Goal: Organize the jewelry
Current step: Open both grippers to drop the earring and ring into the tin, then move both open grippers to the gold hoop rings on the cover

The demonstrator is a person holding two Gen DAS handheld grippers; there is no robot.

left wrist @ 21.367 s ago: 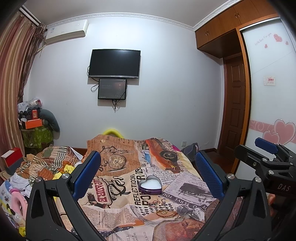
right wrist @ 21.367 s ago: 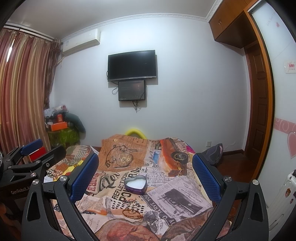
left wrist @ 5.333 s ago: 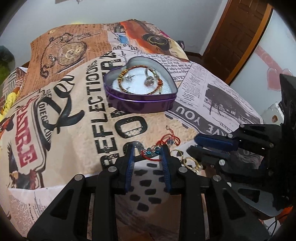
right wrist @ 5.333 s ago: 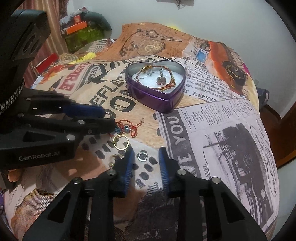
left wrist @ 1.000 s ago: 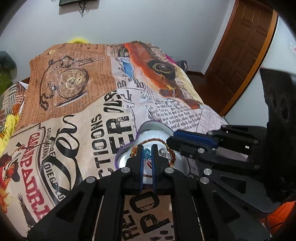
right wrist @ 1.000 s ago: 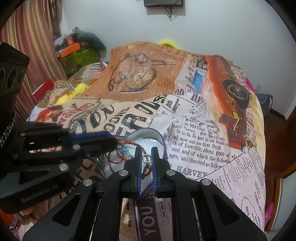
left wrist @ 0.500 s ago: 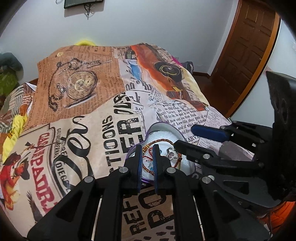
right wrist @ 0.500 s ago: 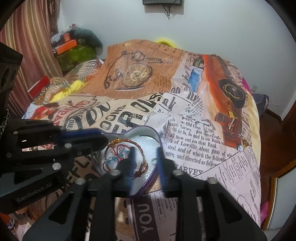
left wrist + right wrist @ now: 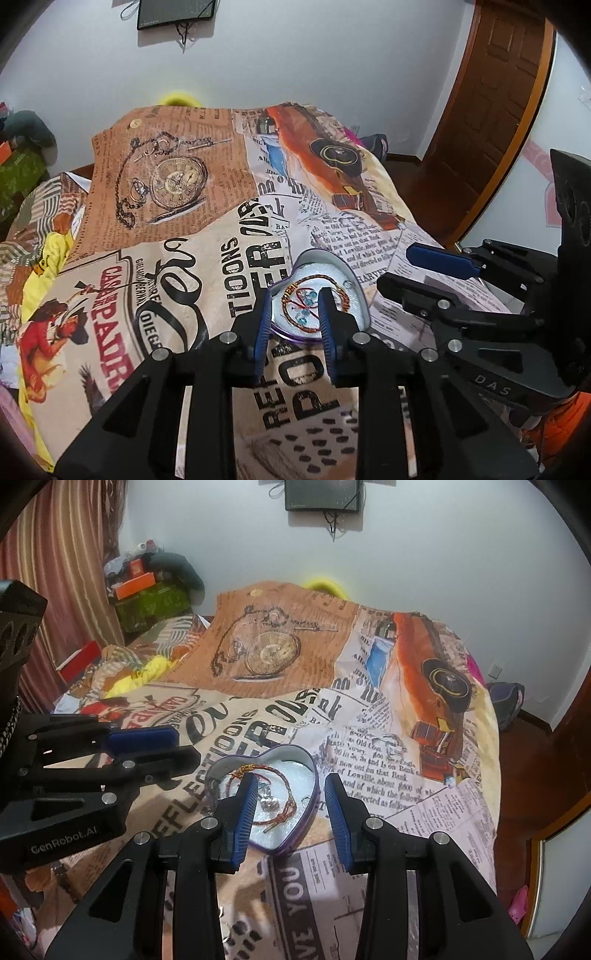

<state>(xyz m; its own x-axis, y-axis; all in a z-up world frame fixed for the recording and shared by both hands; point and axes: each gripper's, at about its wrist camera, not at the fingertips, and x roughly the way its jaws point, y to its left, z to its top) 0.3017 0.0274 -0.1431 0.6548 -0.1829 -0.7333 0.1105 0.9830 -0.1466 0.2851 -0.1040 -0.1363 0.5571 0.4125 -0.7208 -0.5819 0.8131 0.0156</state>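
Note:
A purple heart-shaped tin (image 9: 354, 282) (image 9: 312, 775) with a white lining sits on the bed. Inside lie a braided bracelet (image 9: 345, 297) (image 9: 286, 808), a red cord bracelet with blue beads (image 9: 304, 304) and a silver charm (image 9: 266, 800). My left gripper (image 9: 295, 301) is open and empty just above the tin's near side. My right gripper (image 9: 290, 788) is open and empty over the tin. The right gripper shows at the right of the left wrist view (image 9: 439, 258), and the left gripper at the left of the right wrist view (image 9: 147, 746).
The bed is covered by a newspaper-print spread (image 9: 177, 229) (image 9: 388, 746). Clutter and a red box (image 9: 79, 661) lie at the left by the curtain. A wooden door (image 9: 491, 107) stands at the right. A screen (image 9: 323, 494) hangs on the far wall.
Both grippers opened over the tin: the left let go of the red beaded bracelet and the right let go of a small ring. Both pulled back slightly.

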